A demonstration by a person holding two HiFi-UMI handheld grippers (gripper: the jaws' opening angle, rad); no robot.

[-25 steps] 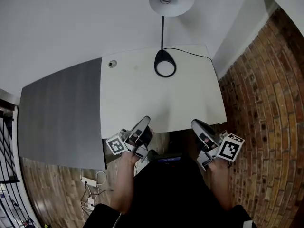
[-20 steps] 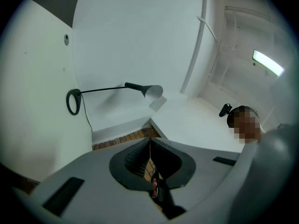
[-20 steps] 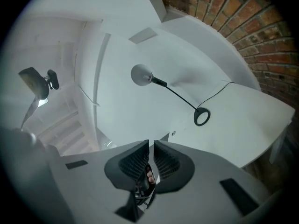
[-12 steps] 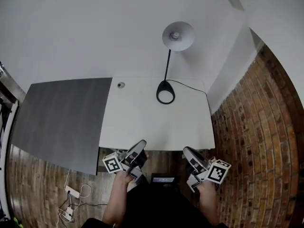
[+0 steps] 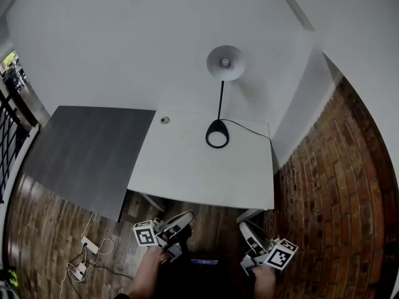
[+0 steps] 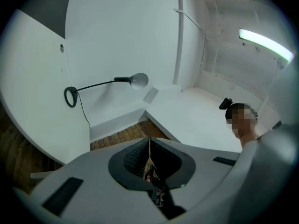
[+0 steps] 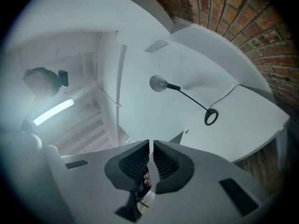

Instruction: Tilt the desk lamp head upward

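Observation:
A black desk lamp stands at the back of the white desk (image 5: 199, 167). It has a ring base (image 5: 217, 134), a thin stem and a round grey head (image 5: 225, 62) that faces down. Both grippers hang low in front of the desk's near edge, far from the lamp. My left gripper (image 5: 186, 217) is shut and empty. The jaws of my right gripper (image 5: 245, 227) stand a narrow slit apart with nothing between them. The left gripper view shows the lamp head (image 6: 138, 80) beyond the gripper (image 6: 149, 141). The right gripper view shows the lamp head (image 7: 158, 83) beyond the gripper (image 7: 151, 143).
A dark grey tabletop (image 5: 87, 154) adjoins the desk on the left. A brick wall (image 5: 336, 179) runs along the right. A power strip with cables (image 5: 84, 254) lies on the wooden floor at the left. A cable grommet (image 5: 164, 120) sits near the desk's back left.
Both grippers have drawn back from the desk's front edge toward the bottom of the head view. The view has pulled back and the desk and lamp look smaller. The lamp has not moved.

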